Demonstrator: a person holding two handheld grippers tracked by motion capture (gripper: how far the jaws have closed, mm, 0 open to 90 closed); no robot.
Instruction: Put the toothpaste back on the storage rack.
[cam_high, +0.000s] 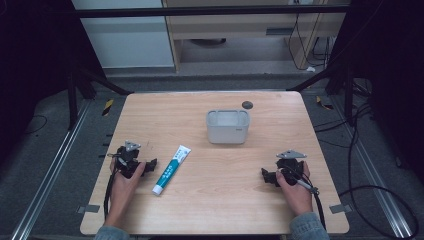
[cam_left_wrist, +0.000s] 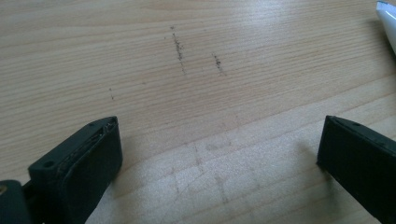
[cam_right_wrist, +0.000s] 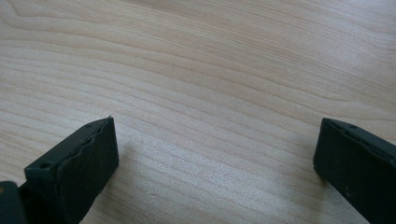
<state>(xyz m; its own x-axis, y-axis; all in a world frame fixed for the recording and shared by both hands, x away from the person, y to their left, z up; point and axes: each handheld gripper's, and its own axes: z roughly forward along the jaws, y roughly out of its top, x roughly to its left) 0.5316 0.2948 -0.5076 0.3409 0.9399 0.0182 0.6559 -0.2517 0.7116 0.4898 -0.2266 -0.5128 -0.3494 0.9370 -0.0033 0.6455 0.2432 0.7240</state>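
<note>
A white and teal toothpaste tube (cam_high: 171, 169) lies on the wooden table (cam_high: 210, 210), left of the middle. Behind the middle stands an open grey bin (cam_high: 228, 126). My left gripper (cam_high: 142, 166) rests on the table just left of the tube, held by a hand. In the left gripper view my left gripper (cam_left_wrist: 219, 140) is open with bare wood between its jaws, and the tube's tip (cam_left_wrist: 387, 23) shows at the upper right. My right gripper (cam_high: 270, 176) rests at the table's right side. In the right gripper view my right gripper (cam_right_wrist: 215, 140) is open over bare wood.
A small dark round disc (cam_high: 247, 105) lies behind the bin near the table's far edge. Black cables (cam_high: 370, 190) run on the floor to the right. Dark frame legs (cam_high: 95, 80) stand at the far corners.
</note>
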